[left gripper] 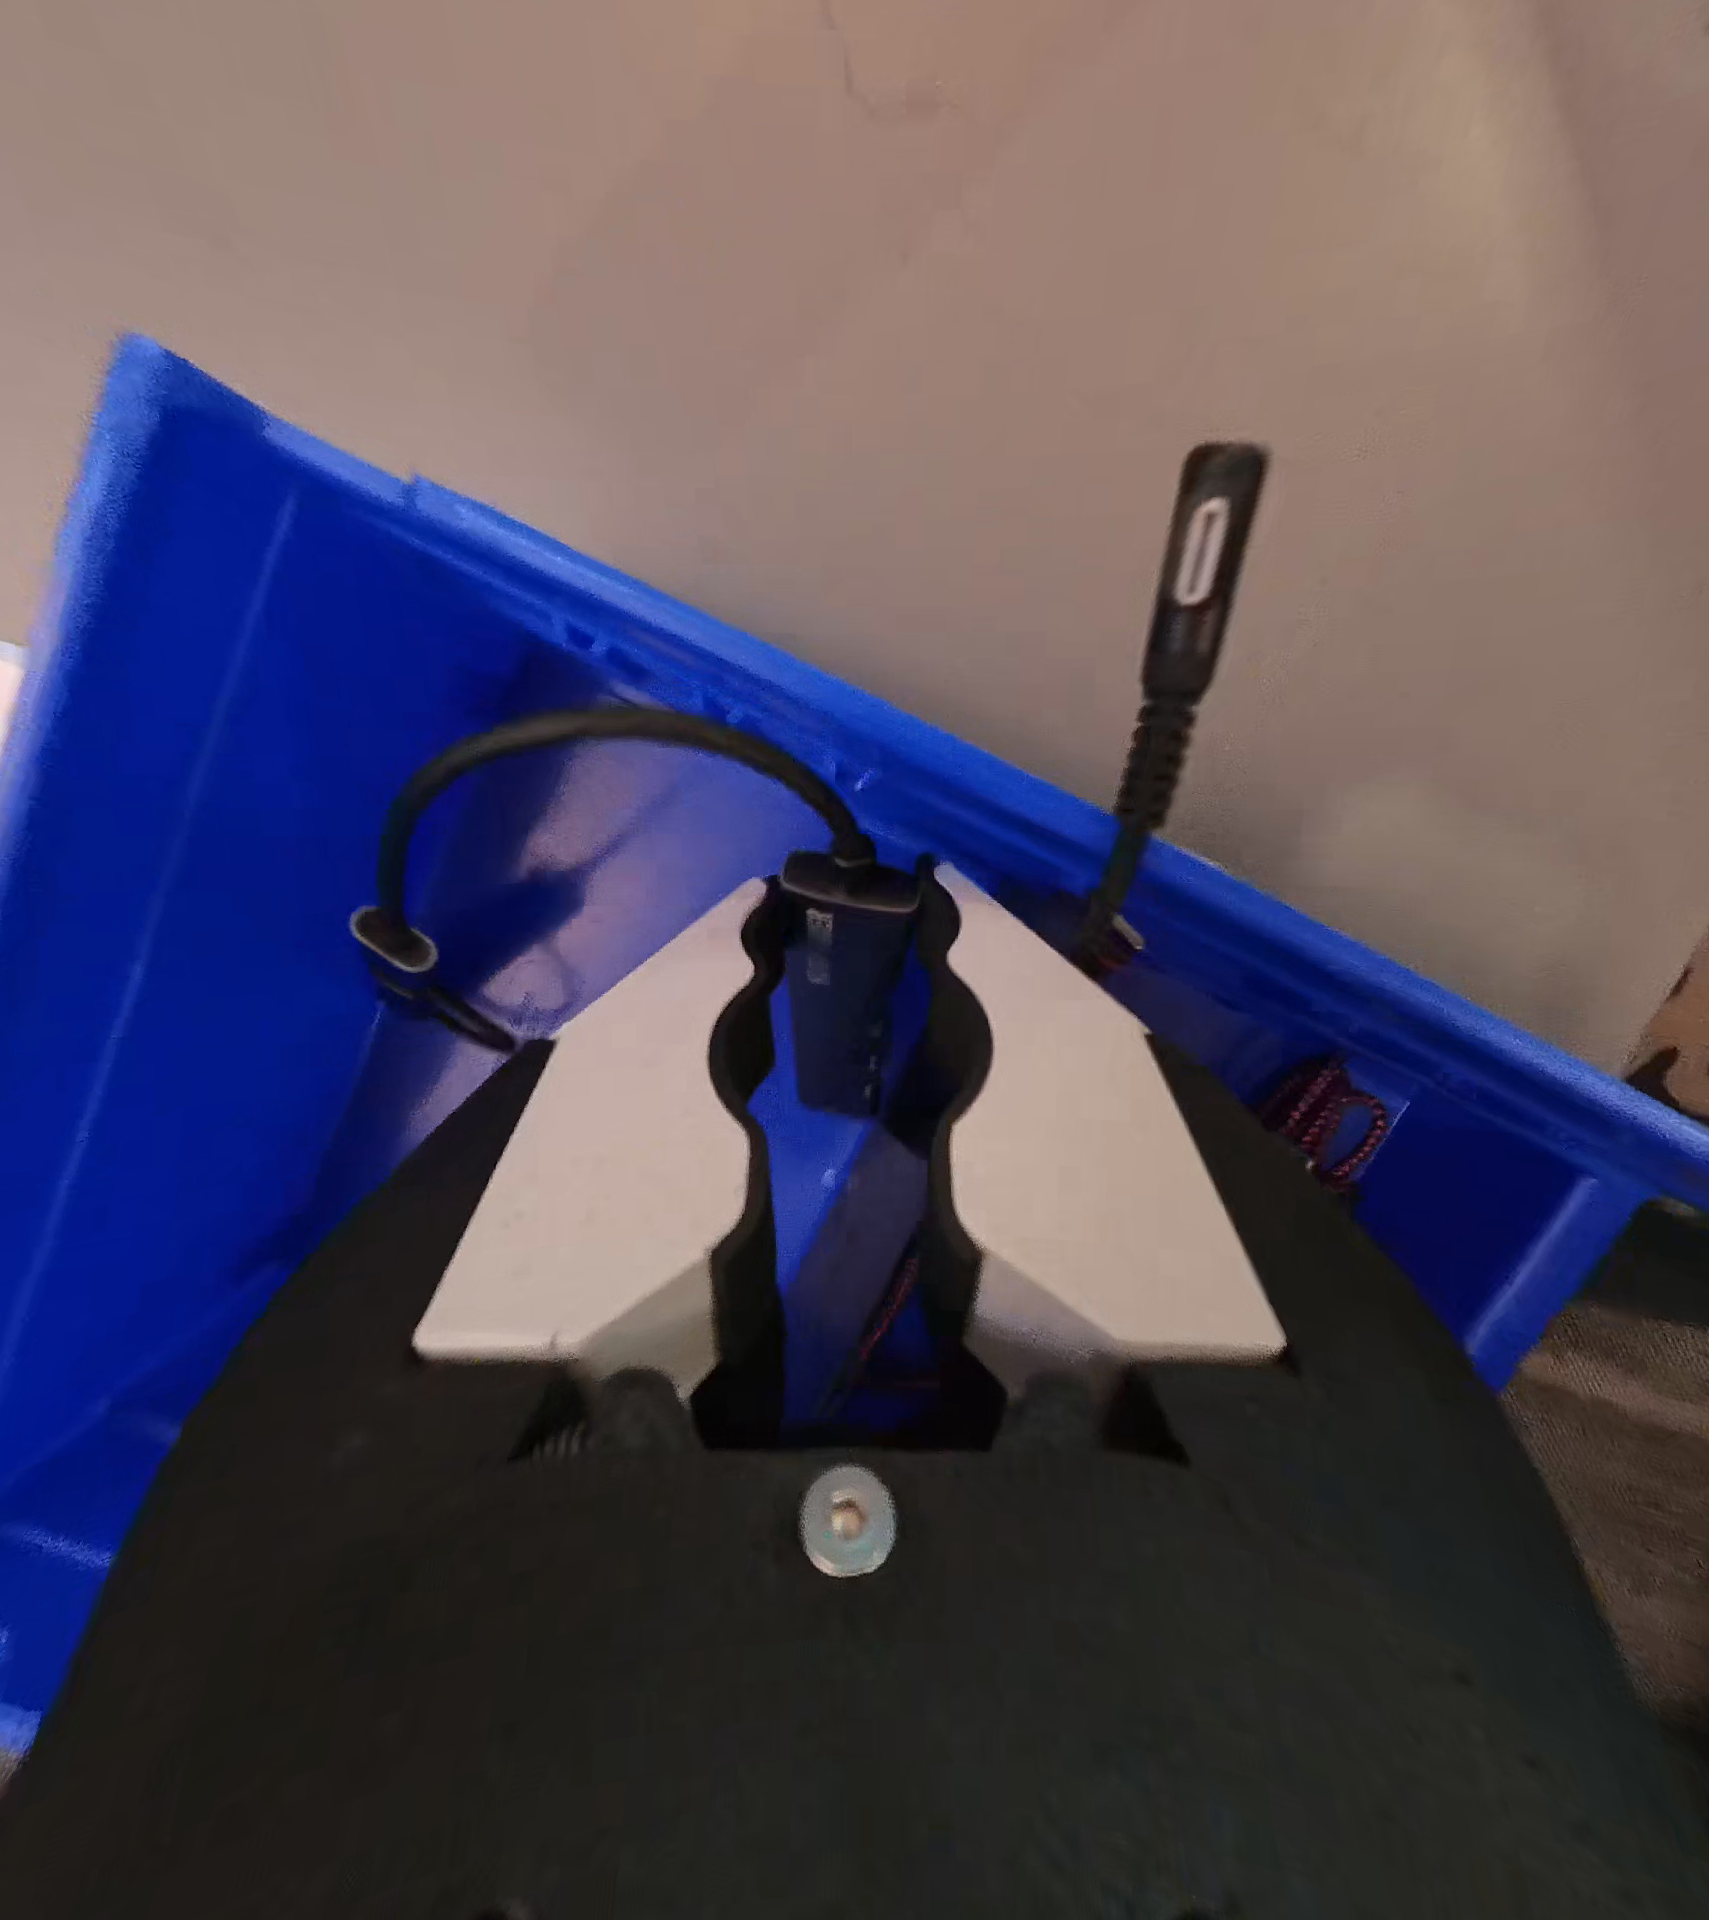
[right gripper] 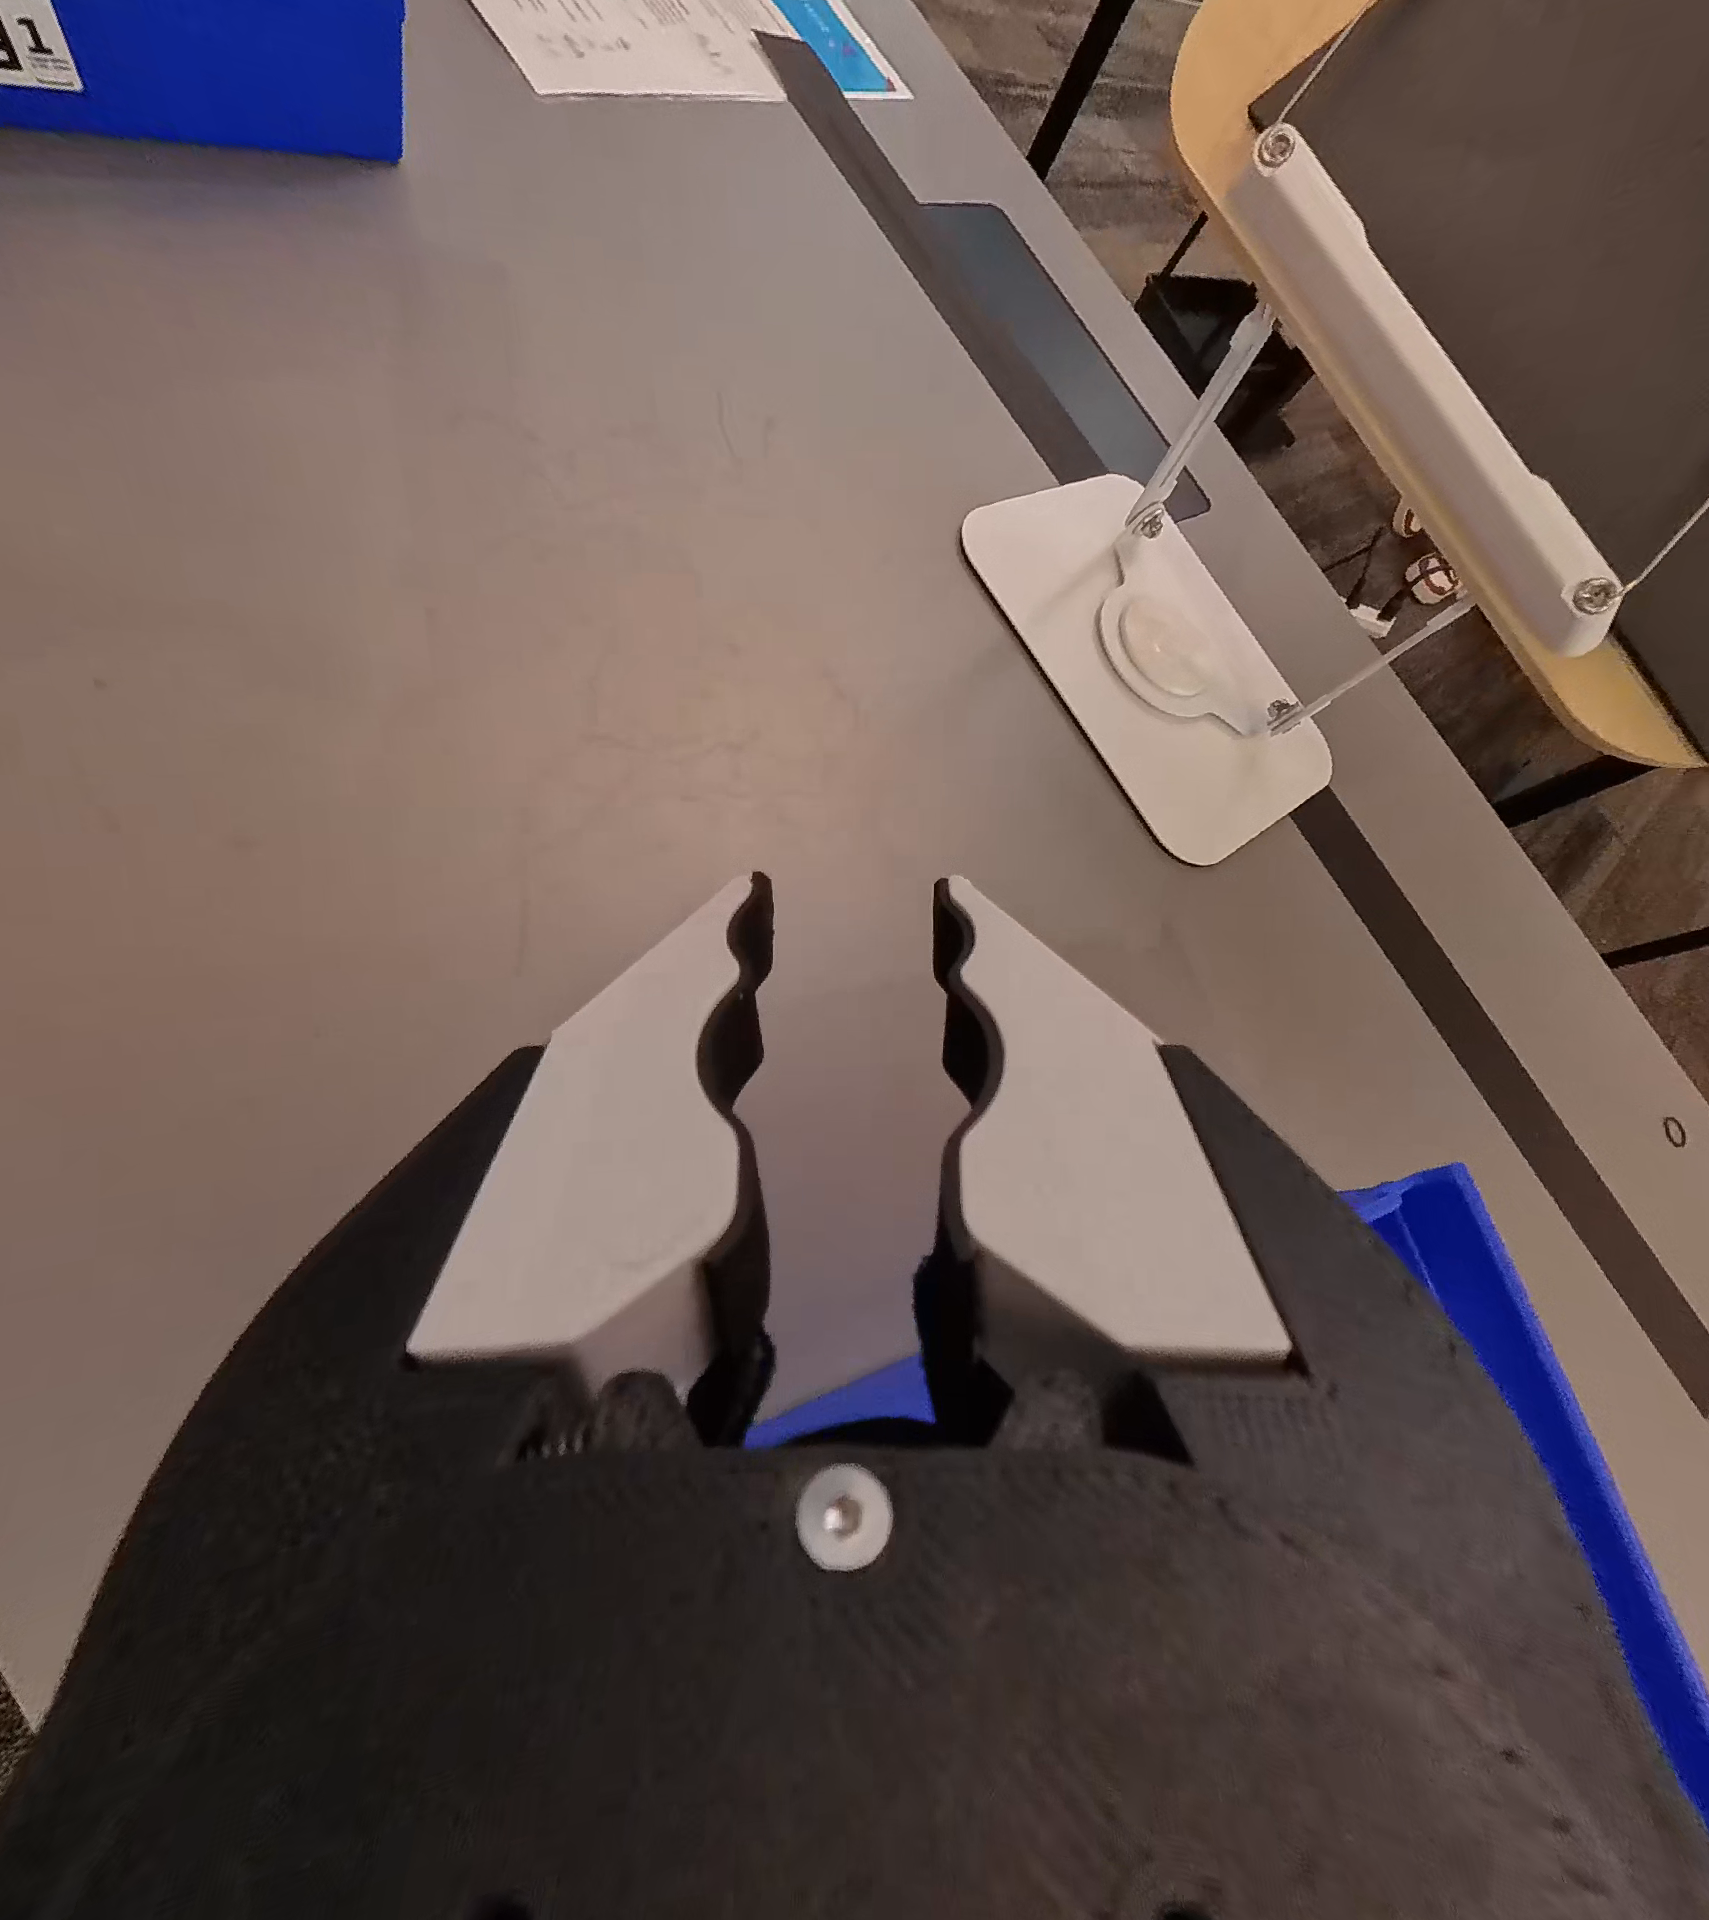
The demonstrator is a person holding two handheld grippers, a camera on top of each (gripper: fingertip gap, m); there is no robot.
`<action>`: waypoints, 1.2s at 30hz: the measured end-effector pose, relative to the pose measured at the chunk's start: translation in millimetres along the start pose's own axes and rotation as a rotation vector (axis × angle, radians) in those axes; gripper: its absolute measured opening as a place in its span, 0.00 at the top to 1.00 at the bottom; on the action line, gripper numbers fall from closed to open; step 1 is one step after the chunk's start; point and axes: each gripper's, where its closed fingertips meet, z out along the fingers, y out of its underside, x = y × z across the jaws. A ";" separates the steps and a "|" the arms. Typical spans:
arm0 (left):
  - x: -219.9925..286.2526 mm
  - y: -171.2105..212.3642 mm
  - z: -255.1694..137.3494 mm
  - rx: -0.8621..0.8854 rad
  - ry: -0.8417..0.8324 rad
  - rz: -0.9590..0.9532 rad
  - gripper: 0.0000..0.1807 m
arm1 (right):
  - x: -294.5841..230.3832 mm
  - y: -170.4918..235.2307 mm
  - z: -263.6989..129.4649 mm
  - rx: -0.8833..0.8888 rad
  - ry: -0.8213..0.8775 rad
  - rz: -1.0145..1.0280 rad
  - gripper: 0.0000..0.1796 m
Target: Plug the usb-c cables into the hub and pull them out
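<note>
We are holding the left gripper (left gripper: 845, 899) closed on the hub (left gripper: 845, 997), a slim dark bar that is standing on end between the jaws, over the blue bin (left gripper: 237, 831). The hub's own short black lead (left gripper: 611, 727) is arching up and left, its plug (left gripper: 395, 937) hanging by the bin's inner wall. A braided usb-c cable (left gripper: 1156, 727) is rising over the bin's far rim, its connector (left gripper: 1208, 540) pointing up, unplugged and apart from the hub. Our right gripper (right gripper: 852, 896) is hovering over the grey table (right gripper: 362, 571), jaws partly apart and gripping nothing, with a white plate (right gripper: 1058, 603) further off by the table edge
</note>
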 end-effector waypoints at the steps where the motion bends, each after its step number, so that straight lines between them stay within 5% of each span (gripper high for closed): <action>1: 0.4 -4.1 -6.8 0.033 -0.014 0.000 0.87 | -0.7 0.5 0.4 0.002 -0.005 0.001 0.84; 13: 35.0 -7.2 -117.2 0.151 -0.253 0.045 0.87 | -11.4 -3.5 3.7 0.023 -0.036 -0.006 0.84; 24: 61.3 29.3 -117.3 0.022 -0.296 0.017 0.87 | -26.6 -8.1 6.1 0.026 -0.074 -0.029 0.84; 29: 69.5 -16.0 -121.7 0.113 -0.316 0.082 0.88 | -34.9 -7.5 8.5 0.025 -0.098 -0.029 0.84; 36: 97.7 -151.7 -105.0 0.287 -0.272 0.219 0.88 | -38.6 -9.3 5.7 0.050 -0.101 -0.013 0.84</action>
